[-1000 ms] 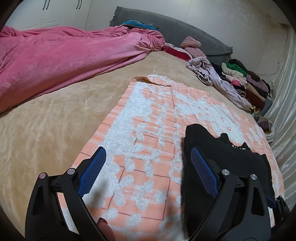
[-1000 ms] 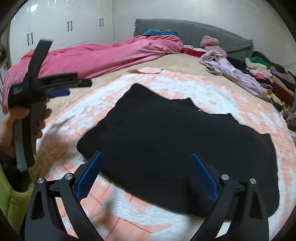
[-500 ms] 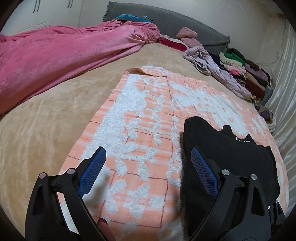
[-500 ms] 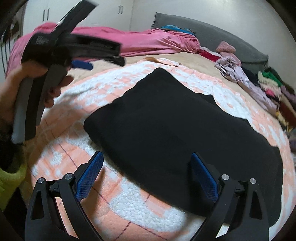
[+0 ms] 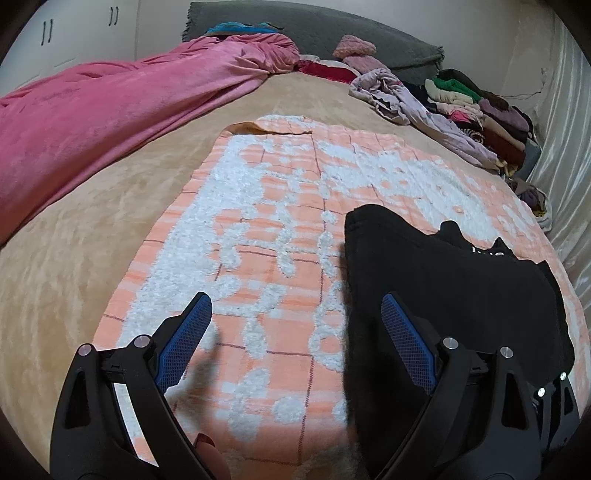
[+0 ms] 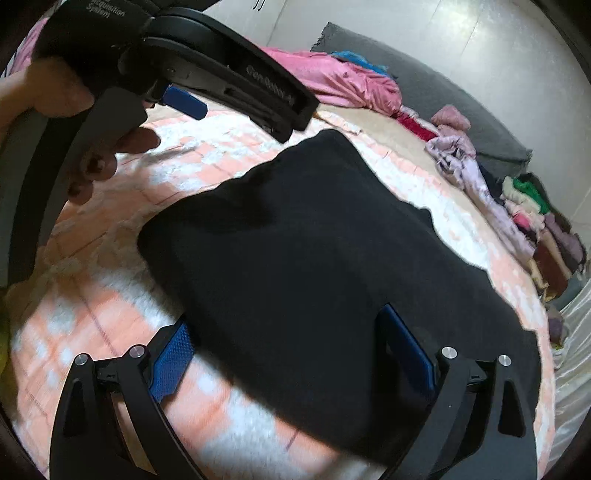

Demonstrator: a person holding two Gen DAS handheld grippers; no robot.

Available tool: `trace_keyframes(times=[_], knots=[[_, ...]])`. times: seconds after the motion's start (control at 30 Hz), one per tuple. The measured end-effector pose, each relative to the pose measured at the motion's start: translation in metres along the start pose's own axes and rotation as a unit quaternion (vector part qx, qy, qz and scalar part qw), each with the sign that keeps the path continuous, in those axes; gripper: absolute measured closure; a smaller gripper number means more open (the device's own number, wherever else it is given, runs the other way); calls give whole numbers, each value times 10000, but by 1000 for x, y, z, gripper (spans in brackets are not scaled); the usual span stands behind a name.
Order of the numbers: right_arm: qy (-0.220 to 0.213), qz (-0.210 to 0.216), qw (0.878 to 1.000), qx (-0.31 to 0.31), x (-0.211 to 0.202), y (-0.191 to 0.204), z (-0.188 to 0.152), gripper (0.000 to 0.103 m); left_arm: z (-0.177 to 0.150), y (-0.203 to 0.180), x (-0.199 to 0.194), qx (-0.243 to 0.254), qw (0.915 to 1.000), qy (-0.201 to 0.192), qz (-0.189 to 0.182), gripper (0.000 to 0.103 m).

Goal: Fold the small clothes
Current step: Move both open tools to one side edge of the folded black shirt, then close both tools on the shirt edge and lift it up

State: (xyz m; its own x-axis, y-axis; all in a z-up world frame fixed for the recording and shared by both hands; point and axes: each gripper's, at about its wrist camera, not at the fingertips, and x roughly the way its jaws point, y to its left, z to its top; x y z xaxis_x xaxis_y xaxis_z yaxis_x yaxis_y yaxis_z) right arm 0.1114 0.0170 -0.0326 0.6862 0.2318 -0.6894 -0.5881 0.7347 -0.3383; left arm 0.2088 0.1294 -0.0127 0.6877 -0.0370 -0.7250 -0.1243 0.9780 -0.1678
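Observation:
A black garment (image 6: pixel 325 258) lies flat, folded, on an orange-and-white blanket (image 5: pixel 266 221) on the bed. In the left wrist view the black garment (image 5: pixel 454 280) lies right of centre. My left gripper (image 5: pixel 295 339) is open and empty, low over the blanket, its right finger over the garment's left edge. It also shows in the right wrist view (image 6: pixel 184 99), held in a hand at the upper left. My right gripper (image 6: pixel 291 354) is open and empty, low over the garment's near edge.
A pink blanket (image 5: pixel 110 107) lies along the bed's left side. A grey cushion (image 5: pixel 332 33) stands at the head. A pile of mixed clothes (image 5: pixel 465 103) runs along the right edge. White cupboards (image 5: pixel 74 29) stand behind.
My right gripper has moved forward and down over the black garment and swung left. The left gripper has shifted forward over the blanket and now looms closer in the right wrist view.

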Motion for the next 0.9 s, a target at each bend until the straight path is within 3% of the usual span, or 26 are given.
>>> trace_keyframes(times=[0.13,0.27,0.37,0.53,0.8,0.9], knots=[[-116,-90,9998,-94,2,0,1,11,1,-4,7,21,10000,79,-47,17],[-249,-100,9995,-159,1,0,2,24,1,-6,14,77,9999,142,-14,17],[-350,-23,9992,-180,0,-1,3,51,3,-8,20,77,9998,202,-42,17],[-464,198,9986,146,-5,-11,3,79,4,-12,25,112,9995,263,-166,17],[-717,683,9922,751,-17,-30,-1,86,-1,-16,31,-204,9940,469,-968,18],[-747,715,9914,801,-21,-30,-3,87,-3,-23,33,-187,9917,534,-1158,32]])
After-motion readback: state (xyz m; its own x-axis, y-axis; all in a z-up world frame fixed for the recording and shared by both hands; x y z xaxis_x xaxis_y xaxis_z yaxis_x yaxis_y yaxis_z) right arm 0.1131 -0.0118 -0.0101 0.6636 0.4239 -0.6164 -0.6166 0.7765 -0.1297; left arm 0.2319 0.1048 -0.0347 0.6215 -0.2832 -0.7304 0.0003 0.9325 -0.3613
